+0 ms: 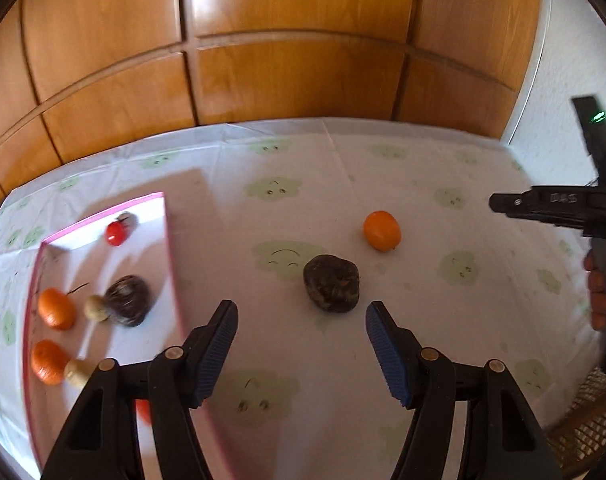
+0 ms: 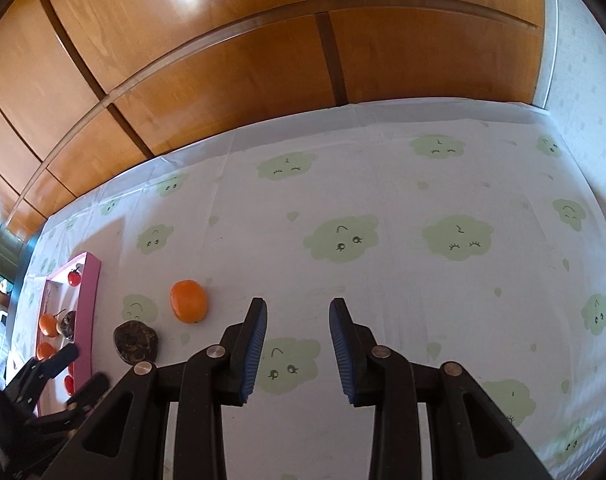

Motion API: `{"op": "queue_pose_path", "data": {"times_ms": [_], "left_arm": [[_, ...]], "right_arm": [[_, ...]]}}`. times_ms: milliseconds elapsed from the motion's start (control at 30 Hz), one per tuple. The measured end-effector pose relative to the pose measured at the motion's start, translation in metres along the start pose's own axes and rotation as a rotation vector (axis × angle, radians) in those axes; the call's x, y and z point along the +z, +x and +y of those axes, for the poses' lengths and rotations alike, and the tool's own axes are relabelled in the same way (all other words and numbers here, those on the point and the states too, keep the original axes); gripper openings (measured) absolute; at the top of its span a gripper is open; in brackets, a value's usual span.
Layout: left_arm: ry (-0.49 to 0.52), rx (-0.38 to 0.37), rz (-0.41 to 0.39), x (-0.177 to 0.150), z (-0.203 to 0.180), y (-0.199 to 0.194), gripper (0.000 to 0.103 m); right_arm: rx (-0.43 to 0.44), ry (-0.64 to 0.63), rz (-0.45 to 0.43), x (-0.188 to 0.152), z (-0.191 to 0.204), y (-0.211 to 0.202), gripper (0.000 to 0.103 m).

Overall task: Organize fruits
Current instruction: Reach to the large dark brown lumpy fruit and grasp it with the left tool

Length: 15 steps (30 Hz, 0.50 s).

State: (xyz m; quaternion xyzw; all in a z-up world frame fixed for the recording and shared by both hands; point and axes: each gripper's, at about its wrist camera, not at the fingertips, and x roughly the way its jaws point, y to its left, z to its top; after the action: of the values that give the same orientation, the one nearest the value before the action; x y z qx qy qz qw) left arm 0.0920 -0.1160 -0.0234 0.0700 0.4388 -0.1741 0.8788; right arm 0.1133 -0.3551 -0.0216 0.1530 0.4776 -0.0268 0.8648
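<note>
My left claw [image 1: 301,354] is spread wide with nothing in it, and the dark brown fruit [image 1: 331,283] sits on the tablecloth [image 1: 423,208] just ahead of its tips. The orange [image 1: 381,230] is a bit further back. My right claw [image 2: 298,350] is narrow and empty, both fruits off to its left. The pink tray [image 1: 103,216] is further left again.

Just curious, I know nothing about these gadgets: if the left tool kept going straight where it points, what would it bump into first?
Most likely the dark brown fruit, lying just ahead of the open left tool; depth is hard to judge.
</note>
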Motion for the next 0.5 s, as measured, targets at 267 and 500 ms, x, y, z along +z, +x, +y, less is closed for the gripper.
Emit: {"op": "queue_pose_path", "data": {"times_ms": [267, 500], "left_arm": [[0.029, 0.006, 0.062, 0.016, -0.014, 0.045, 0.072], [0.014, -0.013, 0.123, 0.019, -0.012, 0.078, 0.049]], "right_arm": [[0.017, -0.003, -0.001, 0.001, 0.002, 0.001, 0.034], [0.001, -0.031, -0.010, 0.001, 0.007, 0.000, 0.034]]}}
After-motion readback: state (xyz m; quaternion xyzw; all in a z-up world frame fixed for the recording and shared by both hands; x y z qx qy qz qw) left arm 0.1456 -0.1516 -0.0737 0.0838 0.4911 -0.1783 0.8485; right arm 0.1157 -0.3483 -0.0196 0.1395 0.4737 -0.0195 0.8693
